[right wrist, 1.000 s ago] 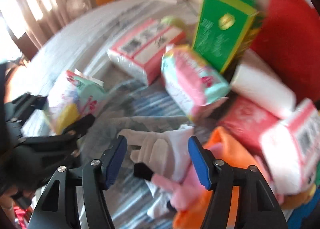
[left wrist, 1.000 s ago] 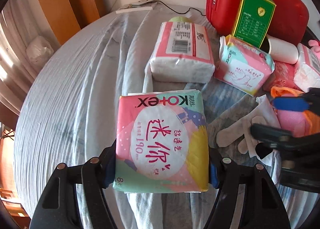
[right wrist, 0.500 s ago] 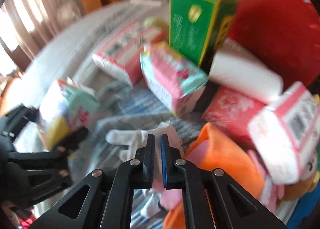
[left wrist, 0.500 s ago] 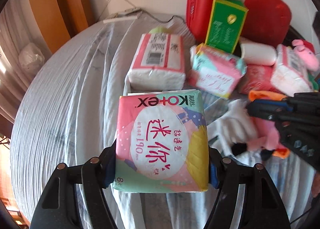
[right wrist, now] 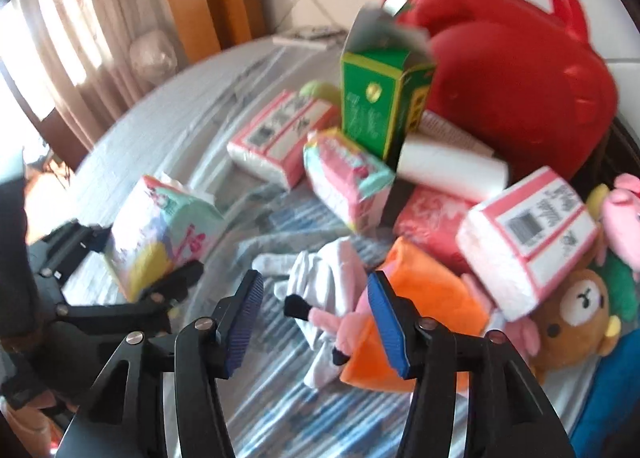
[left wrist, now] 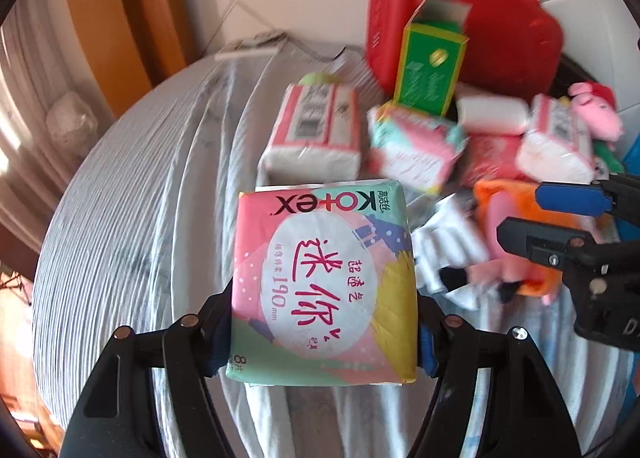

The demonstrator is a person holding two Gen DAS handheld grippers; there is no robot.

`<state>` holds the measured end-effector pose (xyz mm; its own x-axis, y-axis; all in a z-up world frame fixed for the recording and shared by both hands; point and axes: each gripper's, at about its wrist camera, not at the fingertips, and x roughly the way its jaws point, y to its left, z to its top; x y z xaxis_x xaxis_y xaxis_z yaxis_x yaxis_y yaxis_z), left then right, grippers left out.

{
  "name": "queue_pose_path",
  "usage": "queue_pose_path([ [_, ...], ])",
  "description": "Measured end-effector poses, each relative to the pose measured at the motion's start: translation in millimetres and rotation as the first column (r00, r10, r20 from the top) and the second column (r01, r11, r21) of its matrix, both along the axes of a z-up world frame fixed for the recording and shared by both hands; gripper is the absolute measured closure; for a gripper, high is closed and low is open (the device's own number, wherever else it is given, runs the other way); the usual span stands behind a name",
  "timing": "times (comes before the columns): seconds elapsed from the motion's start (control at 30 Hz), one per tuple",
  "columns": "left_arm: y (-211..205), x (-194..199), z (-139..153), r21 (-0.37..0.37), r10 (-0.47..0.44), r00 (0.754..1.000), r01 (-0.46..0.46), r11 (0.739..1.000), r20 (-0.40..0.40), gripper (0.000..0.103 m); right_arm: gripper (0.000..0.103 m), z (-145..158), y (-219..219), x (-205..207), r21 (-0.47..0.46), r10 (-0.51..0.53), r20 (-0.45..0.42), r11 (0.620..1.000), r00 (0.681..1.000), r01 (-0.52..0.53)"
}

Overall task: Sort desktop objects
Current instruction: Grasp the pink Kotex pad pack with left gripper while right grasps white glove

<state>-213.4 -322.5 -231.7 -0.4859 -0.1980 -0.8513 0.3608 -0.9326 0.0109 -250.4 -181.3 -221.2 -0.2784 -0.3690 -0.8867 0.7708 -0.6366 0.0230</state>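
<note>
The left gripper (left wrist: pixel 324 322) is clamped on the sides of the Kotex pack (left wrist: pixel 322 278), held above the striped cloth (left wrist: pixel 140 197), which lies bare out to its rounded left edge. The right gripper (right wrist: pixel 316 318), jaws just reopened and holding nothing, hangs over the pink-and-orange plush (right wrist: pixel 400 322). Packs crowd the red case (right wrist: pixel 512 77) at right.

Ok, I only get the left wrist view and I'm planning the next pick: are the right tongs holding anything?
Observer: No. The right tongs have just been opening and grip nothing; the pink plush toy lies loose below them.
Operator: Any toys I can't see?
Observer: Yes, a brown bear plush lies beside the near tissue pack.
</note>
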Motion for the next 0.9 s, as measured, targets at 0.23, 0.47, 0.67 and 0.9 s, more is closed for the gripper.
queue_pose_path([
  [0.23,-18.7,-22.7,-44.5,0.026,0.026,0.995,-0.029,0.999,0.096,0.034,0.049,-55.1,-32.9,-17.4,0.123,0.046,0.031,0.991,0.998,-0.049],
  [0.47,-16.5,-44.2,-57.7,-0.007,-0.005,0.993,0.006,1.000,0.118,0.034,0.084,-93.9,-52.4,-23.7,0.238,0.107,0.002,0.966,0.994,-0.104],
  [0.67,-11.1,-30.6,-21.5,-0.010,-0.004,0.999,0.005,1.000,0.045,0.034,0.094,-41.3,-31.3,-18.5,0.042,0.057,-0.017,0.997,0.998,-0.057],
  [0.9,21.6,5.0,61.3,-0.060,-0.053,0.989,0.045,0.997,-0.140,0.034,0.095,78.8,16.3,17.7,-0.208,-0.026,-0.178,0.978,0.984,-0.012],
])
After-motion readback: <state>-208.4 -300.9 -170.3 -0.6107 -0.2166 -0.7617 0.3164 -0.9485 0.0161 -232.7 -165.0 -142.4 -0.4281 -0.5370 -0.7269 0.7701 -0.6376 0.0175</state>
